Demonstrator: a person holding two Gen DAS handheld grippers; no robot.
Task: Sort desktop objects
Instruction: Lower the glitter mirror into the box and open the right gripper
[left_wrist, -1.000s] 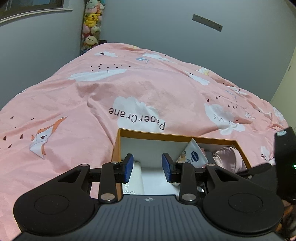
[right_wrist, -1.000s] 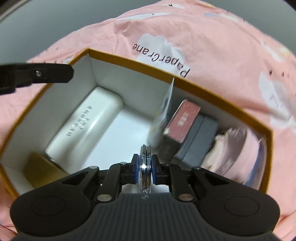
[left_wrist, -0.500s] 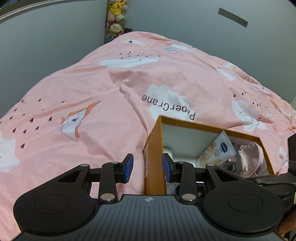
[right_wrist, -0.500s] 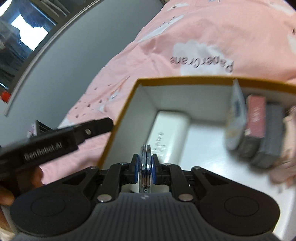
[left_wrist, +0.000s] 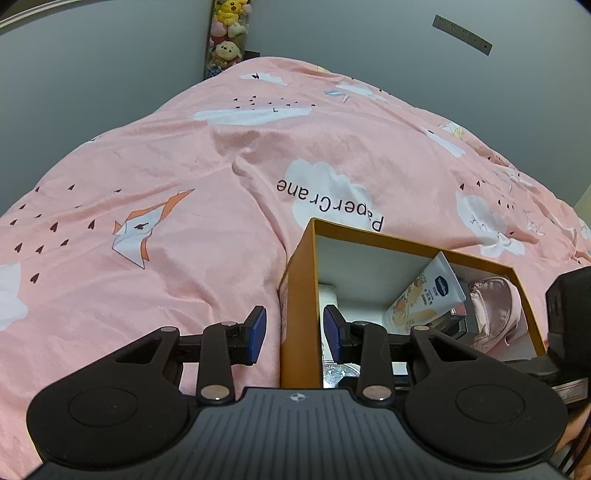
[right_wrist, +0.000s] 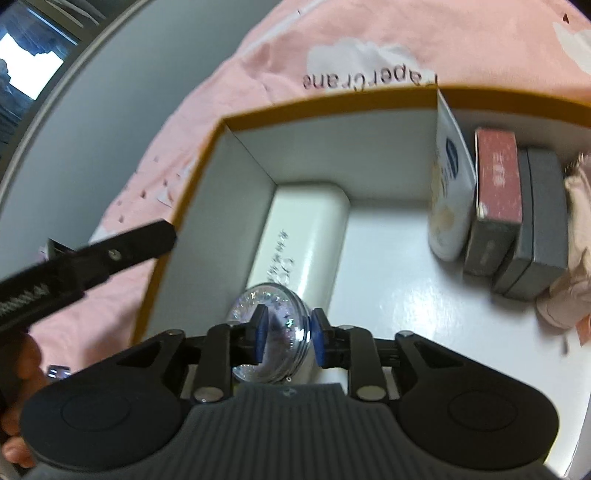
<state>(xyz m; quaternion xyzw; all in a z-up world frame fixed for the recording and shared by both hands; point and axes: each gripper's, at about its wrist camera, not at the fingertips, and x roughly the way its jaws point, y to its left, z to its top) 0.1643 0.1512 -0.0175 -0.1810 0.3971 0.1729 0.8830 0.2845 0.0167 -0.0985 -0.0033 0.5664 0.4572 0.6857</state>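
An orange box (left_wrist: 406, 243) with a white inside lies on a pink bedsheet. My left gripper (left_wrist: 294, 330) is open and straddles the box's left wall (left_wrist: 299, 295), with a gap showing at the outer pad. My right gripper (right_wrist: 288, 332) hangs inside the box (right_wrist: 332, 99). Its jaws are opening, and a round glittery compact (right_wrist: 273, 306) leans tilted between the pads, which no longer press it. The compact rests against a white case (right_wrist: 306, 236) on the box floor. A little of its glitter (left_wrist: 340, 373) shows behind the left gripper.
Along the box's right side stand a hand cream tube (right_wrist: 448, 192), a red-topped box (right_wrist: 496, 173), a grey box (right_wrist: 543, 221) and a pink pouch (right_wrist: 576, 240). A finger of the left gripper (right_wrist: 110, 254) reaches over the left wall. Plush toys (left_wrist: 227, 33) hang at the far wall.
The right jaws have parted, and the compact, held edge-on before, now leans with its face showing. The left gripper moved from over the box's inside to astride its left wall.
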